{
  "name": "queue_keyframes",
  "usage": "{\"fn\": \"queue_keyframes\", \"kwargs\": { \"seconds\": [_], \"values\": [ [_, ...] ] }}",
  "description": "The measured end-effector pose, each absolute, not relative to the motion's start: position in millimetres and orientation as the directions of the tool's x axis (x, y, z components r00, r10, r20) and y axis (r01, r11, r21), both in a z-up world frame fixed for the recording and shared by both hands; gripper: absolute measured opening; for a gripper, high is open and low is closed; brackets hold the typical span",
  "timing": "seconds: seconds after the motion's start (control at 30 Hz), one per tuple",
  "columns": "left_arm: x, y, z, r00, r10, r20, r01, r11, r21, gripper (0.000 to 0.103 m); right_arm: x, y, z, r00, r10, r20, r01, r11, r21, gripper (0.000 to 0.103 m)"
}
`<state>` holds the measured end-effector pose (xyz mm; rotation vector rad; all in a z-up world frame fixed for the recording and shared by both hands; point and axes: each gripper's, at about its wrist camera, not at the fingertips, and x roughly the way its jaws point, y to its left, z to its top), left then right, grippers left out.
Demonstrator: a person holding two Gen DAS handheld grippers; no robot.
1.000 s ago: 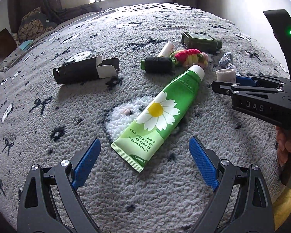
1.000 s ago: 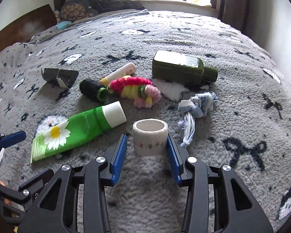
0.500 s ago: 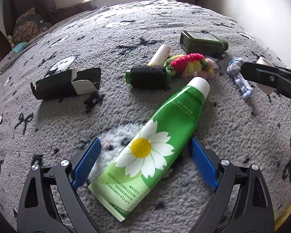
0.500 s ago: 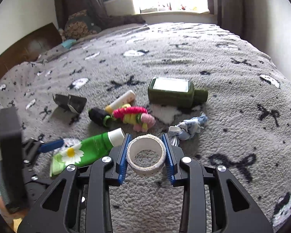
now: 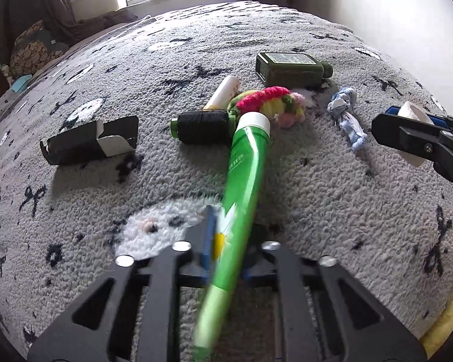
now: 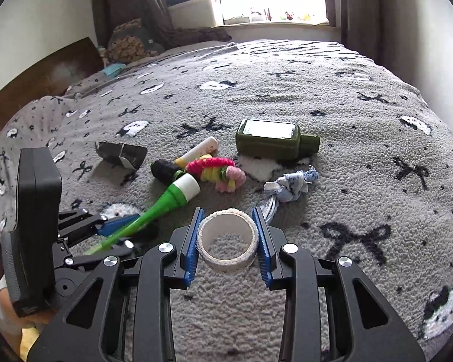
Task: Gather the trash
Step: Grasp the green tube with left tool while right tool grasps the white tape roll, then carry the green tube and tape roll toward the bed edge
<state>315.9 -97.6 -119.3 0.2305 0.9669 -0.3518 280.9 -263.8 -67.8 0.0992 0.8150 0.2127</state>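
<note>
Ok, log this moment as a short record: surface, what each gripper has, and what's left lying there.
surface: grey fleece blanket on a bed
left gripper: shut on green hand cream tube, white cap pointing away
right gripper: shut on white tape roll, lifted off the blanket
left lying: dark green bottle, black thread spool, black carton, lip balm stick, pink-yellow scrunchie, blue-white fabric scrap
</note>
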Motion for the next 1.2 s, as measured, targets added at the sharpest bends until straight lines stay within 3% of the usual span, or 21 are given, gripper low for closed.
{"fn": "queue_keyframes", "kwargs": {
  "seconds": [0.27, 0.73, 1.03, 1.2],
  "values": [
    [276, -77, -113, 0.508, -0.227, -0.831, 0.41, 0.912, 0.002, 0.006, 241, -263, -61, 0.674, 0.25, -0.695, -0.19, 0.968, 0.164, 0.033],
    [131, -29, -57, 0.628, -0.268, -0.731, 0.437, 0.898, 0.046, 0.006, 122, -232, -54, 0.679, 0.314, -0.663, -0.335, 0.937, 0.1, 0.033],
    [37, -13, -87, 0.586, -0.27, -0.764, 0.419, 0.908, 0.0, 0.006, 41, -212, -73, 0.662, 0.305, -0.685, -0.358, 0.931, 0.069, 0.033],
    [-3, -15, -126, 0.487, -0.307, -0.818, 0.451, 0.89, -0.066, 0.006, 17, -207, -104, 0.609, 0.323, -0.725, -0.339, 0.932, 0.131, 0.033]
  ]
}}
